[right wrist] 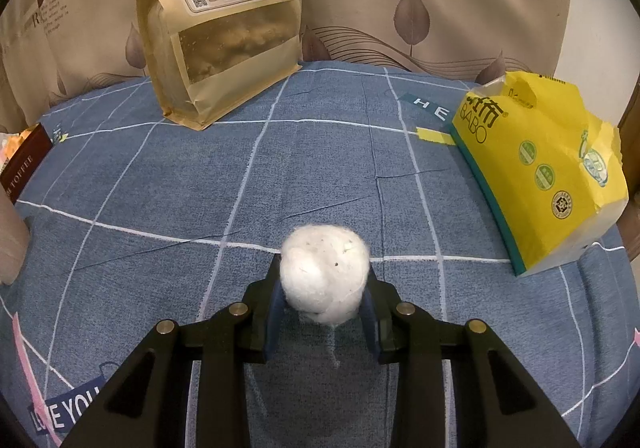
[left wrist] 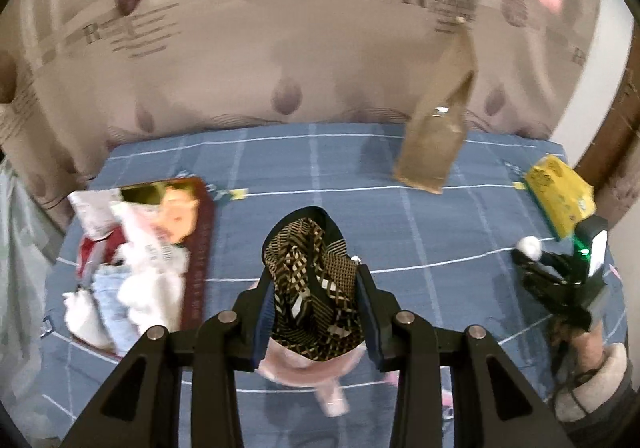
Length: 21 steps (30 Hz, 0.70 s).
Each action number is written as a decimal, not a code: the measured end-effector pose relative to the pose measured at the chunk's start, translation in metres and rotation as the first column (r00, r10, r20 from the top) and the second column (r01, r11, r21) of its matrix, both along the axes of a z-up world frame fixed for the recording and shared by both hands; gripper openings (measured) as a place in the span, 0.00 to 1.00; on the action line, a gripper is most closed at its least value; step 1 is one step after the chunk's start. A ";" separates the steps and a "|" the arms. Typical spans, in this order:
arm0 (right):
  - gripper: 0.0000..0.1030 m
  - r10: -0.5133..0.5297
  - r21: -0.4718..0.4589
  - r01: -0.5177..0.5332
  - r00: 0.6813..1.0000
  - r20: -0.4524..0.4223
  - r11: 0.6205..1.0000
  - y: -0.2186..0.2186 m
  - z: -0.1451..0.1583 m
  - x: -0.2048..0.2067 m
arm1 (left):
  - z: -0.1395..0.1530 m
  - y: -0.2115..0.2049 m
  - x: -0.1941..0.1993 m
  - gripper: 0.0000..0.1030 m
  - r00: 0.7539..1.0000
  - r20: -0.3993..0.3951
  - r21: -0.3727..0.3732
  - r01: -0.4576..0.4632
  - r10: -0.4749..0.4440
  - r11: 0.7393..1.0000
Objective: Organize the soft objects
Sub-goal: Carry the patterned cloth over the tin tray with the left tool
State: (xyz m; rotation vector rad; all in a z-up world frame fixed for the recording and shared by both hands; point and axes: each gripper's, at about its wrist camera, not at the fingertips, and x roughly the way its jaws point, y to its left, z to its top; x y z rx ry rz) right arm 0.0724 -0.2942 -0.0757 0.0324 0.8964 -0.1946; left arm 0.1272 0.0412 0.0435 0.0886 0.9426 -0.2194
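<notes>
My left gripper is shut on a bunched black-and-gold patterned cloth and holds it above the blue checked bedspread. A dark red box lid at the left holds several soft things: white socks, pale blue cloth and paper packets. My right gripper is shut on a white cotton ball just above the bedspread. The right gripper also shows at the far right of the left wrist view, with the white ball in it.
A tan paper snack bag stands against the leaf-patterned headboard fabric. A yellow tissue pack lies at the right. Pink fabric lies under the left gripper. The red box edge shows at the left.
</notes>
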 end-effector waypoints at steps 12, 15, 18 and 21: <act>0.32 0.001 -0.004 -0.001 1.000 -0.001 1.000 0.000 0.000 0.000 | -0.022 0.079 0.014 0.37 0.987 -0.033 0.037 -0.155 0.156 0.987; 0.32 0.002 -0.005 -0.002 1.000 -0.001 1.000 0.000 0.000 0.000 | -0.029 0.094 0.017 0.37 0.982 -0.044 0.042 -0.184 0.186 0.982; 0.32 0.002 -0.008 -0.002 1.000 -0.002 1.000 0.001 0.000 0.000 | -0.034 0.107 0.019 0.36 0.976 -0.051 0.048 -0.208 0.210 0.977; 0.32 0.002 -0.008 -0.002 1.000 -0.002 1.000 0.001 0.000 0.000 | -0.039 0.118 0.020 0.37 0.972 -0.053 0.050 -0.226 0.228 0.973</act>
